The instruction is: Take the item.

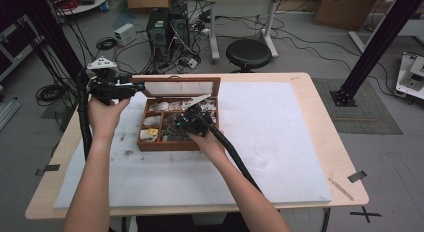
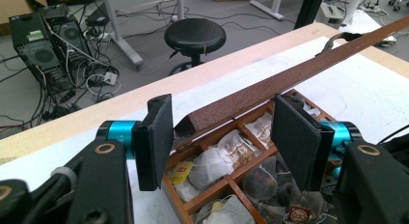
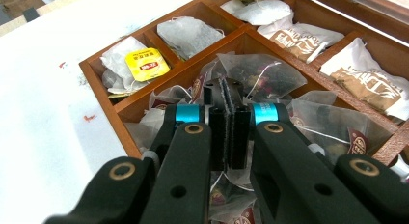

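A wooden tea box (image 1: 165, 146) stands on the white mat with its glazed lid (image 1: 175, 86) raised upright. Its compartments hold paper tea bags (image 3: 299, 38), one with a yellow tag (image 3: 143, 63), and clear sachets (image 3: 263, 72). My left gripper (image 1: 134, 87) is at the lid's left corner; in its own view the jaws stand apart with the lid's edge (image 2: 251, 96) running between them, the pads (image 2: 159, 142) not pressing on it. My right gripper (image 3: 225, 86) is shut, tips down among the clear sachets in the middle compartment (image 1: 175, 127); whether film is pinched I cannot tell.
The white mat (image 1: 280, 137) covers most of the light wooden table (image 1: 330, 142), with bare room right of the box. Beyond the far edge are a black stool (image 1: 248, 53), computer towers (image 1: 167, 29) and cables on the floor. A black frame post (image 1: 380, 42) rises at the right.
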Demonstrator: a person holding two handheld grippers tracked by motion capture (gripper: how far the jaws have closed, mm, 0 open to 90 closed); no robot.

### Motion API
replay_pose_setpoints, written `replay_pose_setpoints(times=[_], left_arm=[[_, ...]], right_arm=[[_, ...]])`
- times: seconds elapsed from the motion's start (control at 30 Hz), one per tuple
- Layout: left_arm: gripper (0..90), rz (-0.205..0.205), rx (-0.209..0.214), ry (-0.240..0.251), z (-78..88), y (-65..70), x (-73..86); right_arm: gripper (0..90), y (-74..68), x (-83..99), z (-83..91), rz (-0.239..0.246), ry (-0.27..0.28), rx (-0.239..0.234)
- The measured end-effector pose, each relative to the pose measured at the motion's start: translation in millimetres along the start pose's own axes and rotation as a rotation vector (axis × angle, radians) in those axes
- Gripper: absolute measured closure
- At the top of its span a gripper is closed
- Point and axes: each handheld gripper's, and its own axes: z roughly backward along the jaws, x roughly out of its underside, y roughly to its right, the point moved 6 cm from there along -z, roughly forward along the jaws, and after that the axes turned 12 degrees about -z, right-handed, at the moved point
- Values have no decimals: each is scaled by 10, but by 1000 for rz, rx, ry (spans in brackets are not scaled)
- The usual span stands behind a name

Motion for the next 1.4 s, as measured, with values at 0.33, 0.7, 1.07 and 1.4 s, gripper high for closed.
replay_pose_setpoints(times=[0.33,0.7,1.07,1.4], left_arm=[[410,-1,2,-2,1,-1,1],[410,-1,-3,-2,-6,-7,-4],[409,-1,-5,-5,-9,-5,-9],[409,0,-5,-5,-10,-5,-9]], right_arm=[[900,2,-12,23,5,7,1],[900,-46,-51,169,19,30,11],[900,-91,-116,425,17,67,-9],[900,-157,-153,729,41,98,-34]])
